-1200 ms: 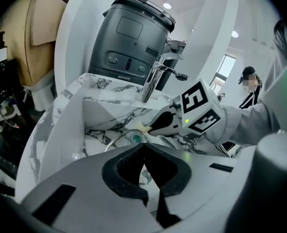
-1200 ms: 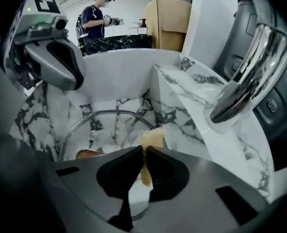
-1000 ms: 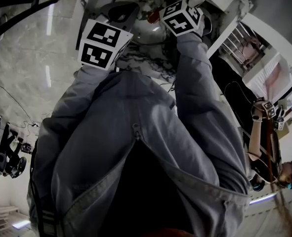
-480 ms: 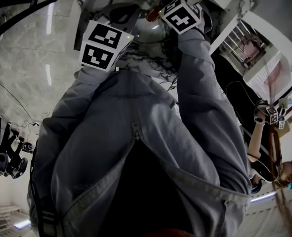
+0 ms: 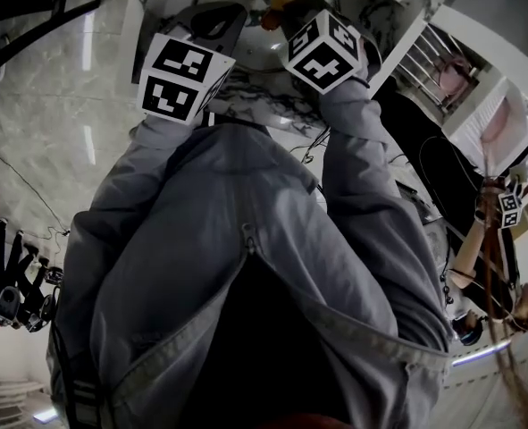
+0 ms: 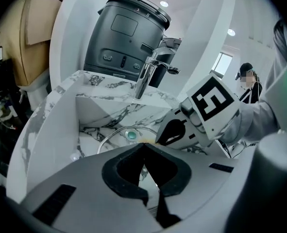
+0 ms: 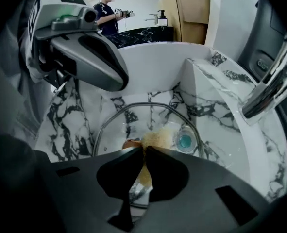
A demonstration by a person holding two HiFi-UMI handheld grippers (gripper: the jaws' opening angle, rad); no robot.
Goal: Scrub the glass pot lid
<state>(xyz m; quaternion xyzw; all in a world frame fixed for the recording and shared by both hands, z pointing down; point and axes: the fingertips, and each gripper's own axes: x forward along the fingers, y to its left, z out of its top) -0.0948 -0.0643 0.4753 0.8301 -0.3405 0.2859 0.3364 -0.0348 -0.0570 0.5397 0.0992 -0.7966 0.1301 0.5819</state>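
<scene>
Glass pot lid point(image 7: 133, 122) lies flat in the marble sink point(image 7: 70, 115) right under your right gripper point(image 7: 144, 148), clamped on a tan scrubber point(image 7: 158, 139) at the glass, your left gripper point(image 6: 144, 144) closed, apparently empty, beside it; you're mid-scrub, I judge, so next press down and sweep toward the rim.

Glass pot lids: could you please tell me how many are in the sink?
1. The glass pot lid lies in the marble sink, beneath the right gripper, which holds a yellowish scrubber over it. No other shows, though the gripper hides part of the sink.
</scene>
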